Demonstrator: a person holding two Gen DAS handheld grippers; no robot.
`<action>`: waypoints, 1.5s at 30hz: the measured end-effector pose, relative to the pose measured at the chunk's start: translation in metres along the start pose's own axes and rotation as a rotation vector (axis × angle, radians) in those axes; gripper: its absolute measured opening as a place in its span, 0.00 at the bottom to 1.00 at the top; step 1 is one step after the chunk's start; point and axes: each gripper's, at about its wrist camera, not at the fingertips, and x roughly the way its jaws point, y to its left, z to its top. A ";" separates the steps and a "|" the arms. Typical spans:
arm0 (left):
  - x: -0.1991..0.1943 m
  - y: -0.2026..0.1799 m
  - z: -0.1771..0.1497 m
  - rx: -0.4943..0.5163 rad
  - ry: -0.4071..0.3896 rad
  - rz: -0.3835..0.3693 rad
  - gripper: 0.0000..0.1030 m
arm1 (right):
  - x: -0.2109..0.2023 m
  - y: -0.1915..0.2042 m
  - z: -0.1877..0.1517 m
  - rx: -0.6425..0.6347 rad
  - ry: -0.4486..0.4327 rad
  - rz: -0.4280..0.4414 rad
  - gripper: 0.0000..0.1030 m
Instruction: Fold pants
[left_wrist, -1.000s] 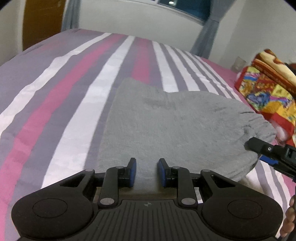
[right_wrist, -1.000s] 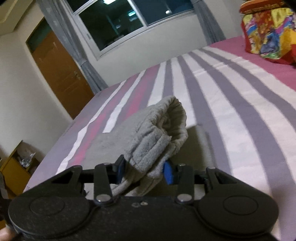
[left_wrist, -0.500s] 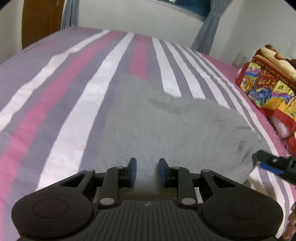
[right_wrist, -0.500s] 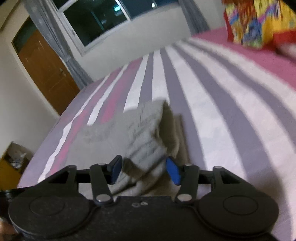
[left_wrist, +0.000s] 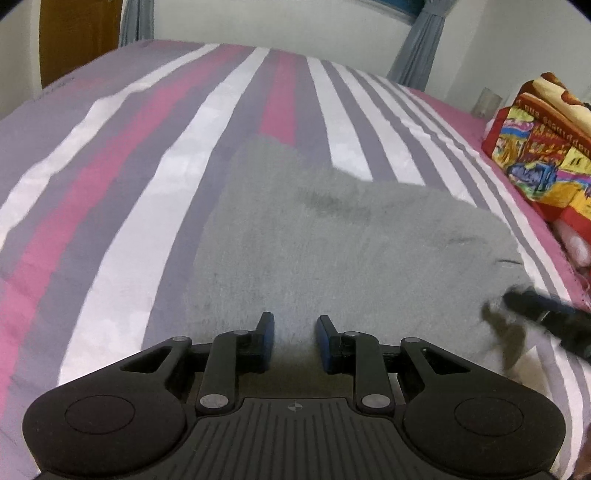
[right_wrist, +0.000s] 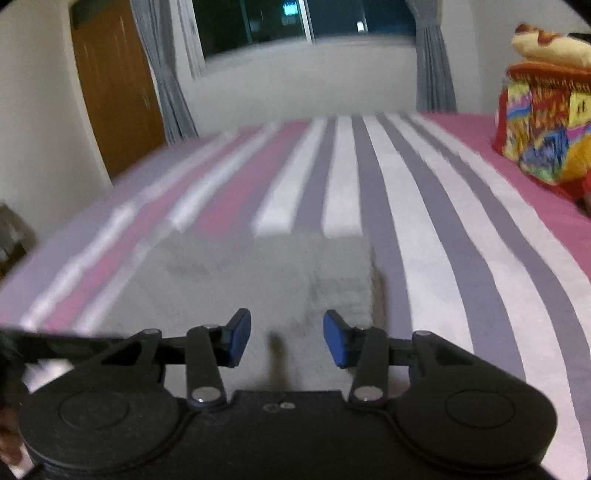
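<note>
The grey fleece pants (left_wrist: 351, 251) lie folded flat on the striped bed; they also show in the right wrist view (right_wrist: 258, 280), blurred. My left gripper (left_wrist: 293, 332) is open and empty, just above the near edge of the pants. My right gripper (right_wrist: 287, 339) is open and empty over the near right part of the pants. The right gripper also shows as a dark blurred shape at the right edge of the left wrist view (left_wrist: 543, 317), beside the pants' right corner.
The bed sheet (left_wrist: 110, 184) has pink, white and purple stripes. A colourful folded blanket (left_wrist: 546, 147) sits at the right edge of the bed, also in the right wrist view (right_wrist: 546, 129). A wooden door (right_wrist: 114, 92), curtains and a window stand behind the bed.
My right gripper has opened and let go of the pants, which dropped flat onto the bed. It then swung round and drew back. My left gripper stayed open in place.
</note>
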 end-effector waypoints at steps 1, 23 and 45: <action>0.001 0.002 -0.004 -0.005 -0.004 -0.009 0.25 | 0.008 -0.005 -0.009 -0.007 0.037 -0.011 0.40; 0.044 -0.022 0.066 0.075 -0.007 -0.002 0.25 | 0.045 0.014 0.055 -0.096 -0.028 0.034 0.39; 0.079 -0.031 0.081 0.098 -0.011 0.029 0.25 | 0.078 -0.003 0.028 -0.103 0.033 -0.066 0.41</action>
